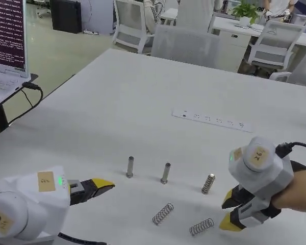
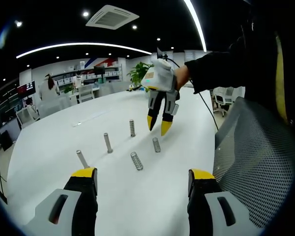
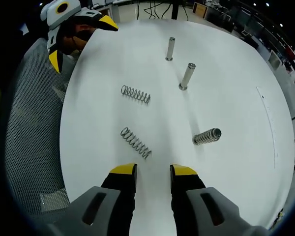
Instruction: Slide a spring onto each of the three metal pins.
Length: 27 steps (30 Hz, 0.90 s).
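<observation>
One pin [image 1: 208, 184] sleeved; two springs [image 1: 162, 214] loose. Left hand-held gripper [image 2: 142, 173] wide; right hand-held gripper [image 3: 153, 169] narrow.

A wide white table [image 1: 143, 92] carries a white power strip [image 1: 211, 120] lying flat; an open laptop [image 1: 5, 46] sits on a stand at the left, a black cable [image 1: 33, 97] trailing from it; pale office chairs [image 1: 130, 23] stand beyond on a glossy floor [image 1: 66, 51]; a potted plant [image 1: 246, 10] tops a far desk; overhead, a curved light strip [image 2: 83, 45] and a square air vent [image 2: 112, 17]; a grey mesh chair [image 2: 255, 162] stands beside the table
</observation>
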Motion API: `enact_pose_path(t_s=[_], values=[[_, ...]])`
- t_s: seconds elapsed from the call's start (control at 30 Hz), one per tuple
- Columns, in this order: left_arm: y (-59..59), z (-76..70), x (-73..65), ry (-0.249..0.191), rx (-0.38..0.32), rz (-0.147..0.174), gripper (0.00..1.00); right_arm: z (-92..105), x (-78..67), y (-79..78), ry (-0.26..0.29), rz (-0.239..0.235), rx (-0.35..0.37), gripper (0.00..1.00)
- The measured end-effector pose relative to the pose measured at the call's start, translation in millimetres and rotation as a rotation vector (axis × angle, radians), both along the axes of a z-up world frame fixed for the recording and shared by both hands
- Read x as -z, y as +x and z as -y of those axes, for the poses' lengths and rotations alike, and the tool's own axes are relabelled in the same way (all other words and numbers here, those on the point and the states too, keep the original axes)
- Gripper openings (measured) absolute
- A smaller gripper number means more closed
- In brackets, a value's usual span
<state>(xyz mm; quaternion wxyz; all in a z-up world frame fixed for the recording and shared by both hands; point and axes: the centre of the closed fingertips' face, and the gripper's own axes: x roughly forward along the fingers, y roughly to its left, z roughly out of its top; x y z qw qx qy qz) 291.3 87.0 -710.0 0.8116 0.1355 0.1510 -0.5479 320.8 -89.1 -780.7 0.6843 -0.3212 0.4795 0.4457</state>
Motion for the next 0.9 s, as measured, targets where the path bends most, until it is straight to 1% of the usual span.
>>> enact_pose_path(t_s=[0.37,0.73,0.9], values=[[-1.1,-1.2,-2.1,-0.005,-0.005,0.001,0.71,-19.4,9.1,-4.7,0.003,-0.007,-0.056,0.24],[-0.3,-2.6,-2.4,-0.014,-0.016,-0.005,0.69,-27.9,15.7,-5.1,-0.009,-0.016,-0.100,0.21],[0.1,-2.9,-2.9,-0.018,-0.020,-0.007,0.69,-28.1,19.6,-4.9,-0.031,-0.014,-0.109,0.19]])
